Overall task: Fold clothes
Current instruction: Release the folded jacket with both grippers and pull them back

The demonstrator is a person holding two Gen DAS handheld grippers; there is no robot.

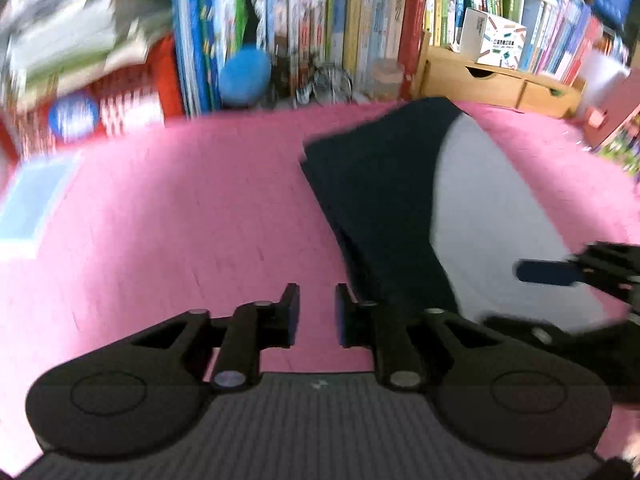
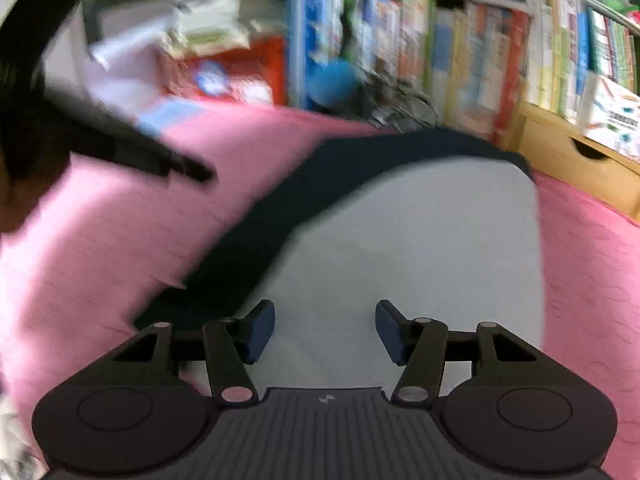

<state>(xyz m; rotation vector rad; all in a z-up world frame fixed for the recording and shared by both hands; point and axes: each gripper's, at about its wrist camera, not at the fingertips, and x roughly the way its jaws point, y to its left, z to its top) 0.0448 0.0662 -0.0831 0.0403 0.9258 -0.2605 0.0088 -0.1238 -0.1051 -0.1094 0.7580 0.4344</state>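
Note:
A folded garment, dark navy (image 1: pixel 372 196) with a light grey panel (image 1: pixel 492 216), lies on the pink cloth surface (image 1: pixel 168 220). My left gripper (image 1: pixel 317 316) hangs open over bare pink cloth, just left of the garment's navy edge, with nothing between its fingers. My right gripper (image 2: pixel 325 330) is open above the grey panel (image 2: pixel 420 240), near its front edge, and holds nothing. The navy part (image 2: pixel 280 208) runs along the panel's left and far side. The right gripper (image 1: pixel 560 272) shows at the right edge of the left wrist view; the left gripper (image 2: pixel 160 160) shows blurred at left in the right wrist view.
A crowded bookshelf (image 1: pixel 360 28) stands behind the surface, with a blue ball (image 1: pixel 244 76) and a wooden drawer box (image 1: pixel 500 80) at its foot. A light blue flat item (image 1: pixel 32 204) lies at the far left. Pink cloth stretches wide to the left of the garment.

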